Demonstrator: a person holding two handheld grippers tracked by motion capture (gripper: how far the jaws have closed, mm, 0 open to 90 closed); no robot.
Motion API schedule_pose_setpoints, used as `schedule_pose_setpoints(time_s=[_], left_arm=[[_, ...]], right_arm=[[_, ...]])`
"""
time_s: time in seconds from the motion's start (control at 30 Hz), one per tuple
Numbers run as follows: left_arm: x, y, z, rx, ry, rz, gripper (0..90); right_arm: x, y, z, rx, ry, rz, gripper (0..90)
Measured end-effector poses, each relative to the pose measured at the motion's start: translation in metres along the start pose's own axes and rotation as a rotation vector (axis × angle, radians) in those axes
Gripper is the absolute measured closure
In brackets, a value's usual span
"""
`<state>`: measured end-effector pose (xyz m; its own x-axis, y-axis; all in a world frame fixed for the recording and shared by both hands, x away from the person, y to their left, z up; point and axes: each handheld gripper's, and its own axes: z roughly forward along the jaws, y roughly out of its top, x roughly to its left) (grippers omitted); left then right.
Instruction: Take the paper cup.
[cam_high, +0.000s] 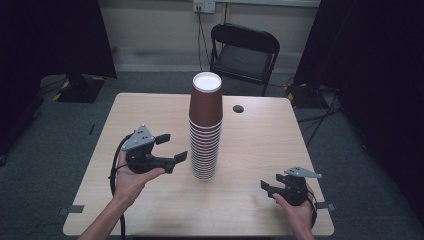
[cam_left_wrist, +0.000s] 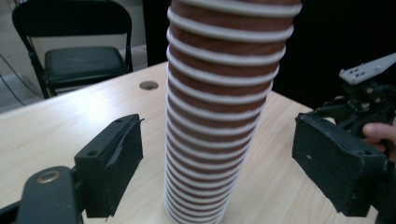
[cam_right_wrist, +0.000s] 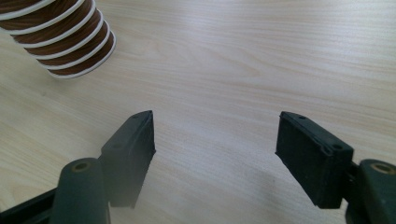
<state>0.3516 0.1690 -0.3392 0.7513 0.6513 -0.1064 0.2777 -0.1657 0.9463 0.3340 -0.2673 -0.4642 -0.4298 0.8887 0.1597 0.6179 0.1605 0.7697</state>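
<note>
The cup stack (cam_high: 205, 127) is approached by the open left gripper (cam_high: 169, 147); closing seems next, while the open right gripper (cam_high: 267, 187) is held aside.

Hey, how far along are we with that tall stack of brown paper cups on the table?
Done: nothing visibly. The tall stack of brown paper cups stands whole, upside down, on the light wooden table.

In hand: the left gripper is open beside the stack, its jaws either side without touching.

Left: everything. The right gripper is open, holding nothing, near the table's front right.
</note>
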Motion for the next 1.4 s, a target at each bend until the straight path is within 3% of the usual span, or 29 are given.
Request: schedule_pose_setpoints(time_s=[0.27,0.6,0.67,0.9,1.0,1.07,1.2,1.4], left_arm=[[-0.002,0.027,-0.001,-0.036,-0.037,0.023,16.1],[-0.006,0.058,0.001,-0.085,-0.040,0.049,15.8],[-0.006,0.064,0.000,-0.077,-0.048,0.059,15.9],[-0.007,0.080,-0.002,-0.100,-0.070,0.055,15.8],[-0.007,0.087,0.001,-0.121,-0.076,0.059,15.9],[-0.007,0.092,0.003,-0.147,-0.073,0.083,17.6],[-0.007,0.101,0.010,-0.146,-0.076,0.090,16.0],[-0.006,0.115,0.028,-0.123,-0.070,0.094,15.6]], right_arm=[[0.001,0.000,0.001,0.005,0.002,-0.001,28.0],[0.000,0.000,0.001,0.005,0.009,0.005,25.3],[0.000,0.000,0.001,0.000,0.005,0.004,25.3],[0.002,0.000,0.001,-0.016,0.014,-0.004,24.7],[0.002,0.000,0.002,-0.015,0.015,-0.003,24.3],[0.002,0.000,0.002,-0.015,0.018,-0.001,24.3],[0.001,0.000,0.002,-0.020,0.019,0.019,24.3],[0.001,0.000,0.001,-0.024,0.016,0.009,24.3]])
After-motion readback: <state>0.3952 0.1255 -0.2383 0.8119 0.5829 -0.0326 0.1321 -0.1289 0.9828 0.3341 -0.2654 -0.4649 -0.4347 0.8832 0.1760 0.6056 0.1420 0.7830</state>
